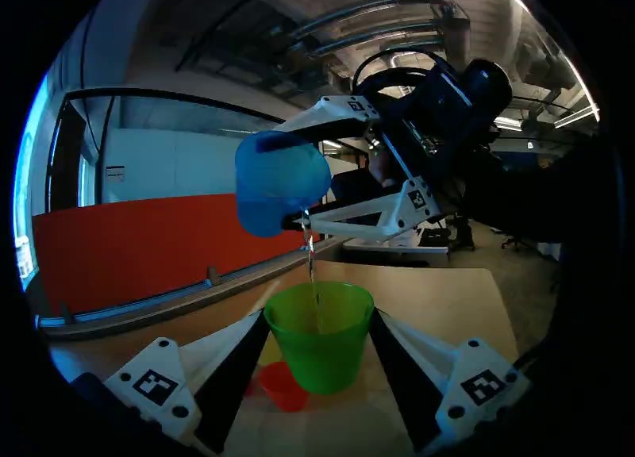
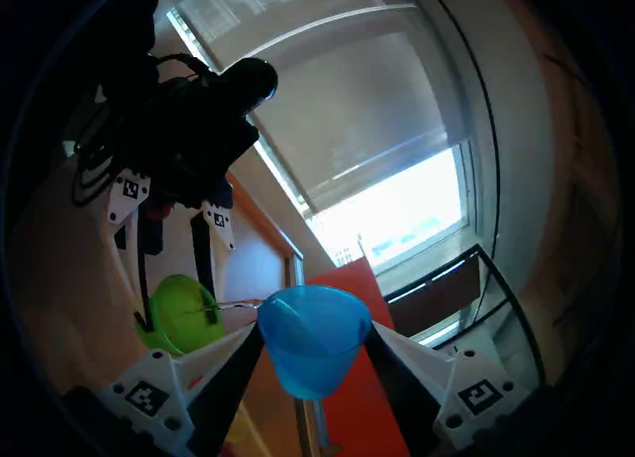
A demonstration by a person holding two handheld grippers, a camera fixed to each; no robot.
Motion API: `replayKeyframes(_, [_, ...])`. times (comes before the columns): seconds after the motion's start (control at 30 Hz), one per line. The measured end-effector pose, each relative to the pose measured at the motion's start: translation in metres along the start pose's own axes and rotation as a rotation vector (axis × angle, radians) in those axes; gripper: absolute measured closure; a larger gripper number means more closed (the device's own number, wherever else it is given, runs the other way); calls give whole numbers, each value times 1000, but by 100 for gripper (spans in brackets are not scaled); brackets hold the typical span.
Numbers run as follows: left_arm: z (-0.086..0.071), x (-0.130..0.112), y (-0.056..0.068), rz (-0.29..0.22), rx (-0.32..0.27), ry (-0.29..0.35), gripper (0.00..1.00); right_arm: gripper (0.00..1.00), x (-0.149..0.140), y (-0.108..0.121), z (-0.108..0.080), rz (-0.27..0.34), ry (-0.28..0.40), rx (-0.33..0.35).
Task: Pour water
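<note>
My left gripper [image 1: 317,342] is shut on an upright green cup [image 1: 320,342], held above the wooden table [image 1: 444,294]. Above it, the right gripper [image 1: 349,167] is shut on a blue cup [image 1: 278,183] tipped toward the green one. A thin stream of water [image 1: 310,266] falls from the blue cup's rim into the green cup. In the right gripper view, the right gripper [image 2: 313,346] clamps the blue cup [image 2: 313,342], and the green cup [image 2: 181,312] sits to its left between the left gripper's fingers [image 2: 208,255].
A small red cup [image 1: 283,384] stands on the table under the green cup, beside something yellow [image 1: 270,352]. A red wall panel [image 1: 151,243] and a rail run behind the table. A bright window [image 2: 397,211] lies beyond the blue cup.
</note>
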State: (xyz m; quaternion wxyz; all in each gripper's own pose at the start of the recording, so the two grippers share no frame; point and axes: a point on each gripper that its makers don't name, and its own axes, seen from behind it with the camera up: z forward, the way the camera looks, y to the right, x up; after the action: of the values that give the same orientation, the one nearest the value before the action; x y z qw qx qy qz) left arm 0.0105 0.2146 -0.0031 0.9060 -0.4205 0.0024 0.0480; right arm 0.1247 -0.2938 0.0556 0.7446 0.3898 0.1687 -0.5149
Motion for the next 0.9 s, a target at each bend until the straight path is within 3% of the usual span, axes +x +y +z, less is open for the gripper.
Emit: replayKeyframes(0.9, [1, -1, 1, 1, 2, -3, 12, 10, 1, 6, 0, -31, -2, -8])
